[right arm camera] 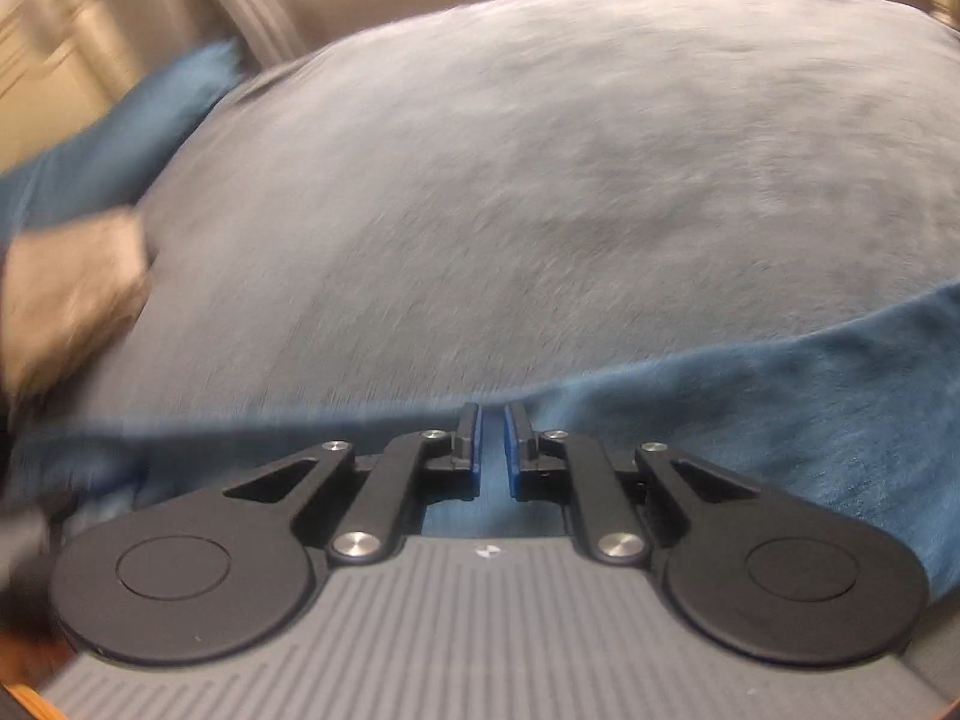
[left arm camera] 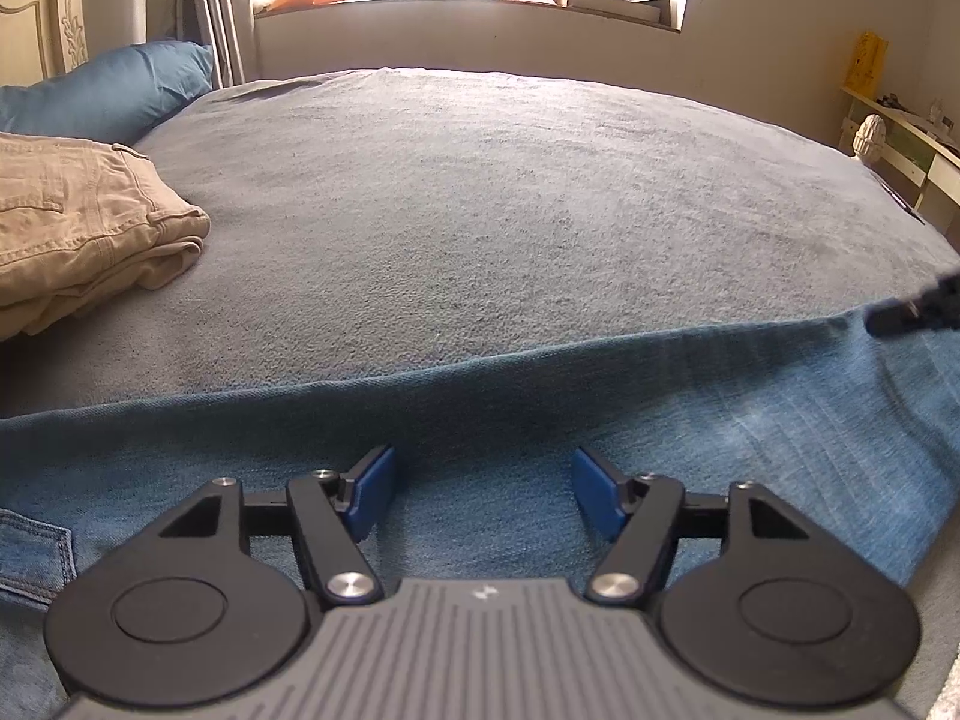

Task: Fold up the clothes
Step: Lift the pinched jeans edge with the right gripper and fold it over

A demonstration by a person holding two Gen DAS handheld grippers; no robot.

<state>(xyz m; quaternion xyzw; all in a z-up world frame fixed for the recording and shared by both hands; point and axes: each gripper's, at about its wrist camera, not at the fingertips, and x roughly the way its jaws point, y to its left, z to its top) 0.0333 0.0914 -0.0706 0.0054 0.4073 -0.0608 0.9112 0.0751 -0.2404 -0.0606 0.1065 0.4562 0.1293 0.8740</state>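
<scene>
The jeans (left arm camera: 540,396) lie flat on the bed (left arm camera: 480,210) w/ the left gripper (left arm camera: 483,495) half open over them, empty, right gripper (right arm camera: 492,444) nearly shut, maybe pinching the far edge; heavy, floppy, so grab edges.

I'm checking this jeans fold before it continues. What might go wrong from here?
1. The right gripper pinches only a thin bit of the jeans' edge; the denim may slip out.
2. The left gripper is open above the jeans, so nothing pins them and they may drag across the blanket.
</scene>
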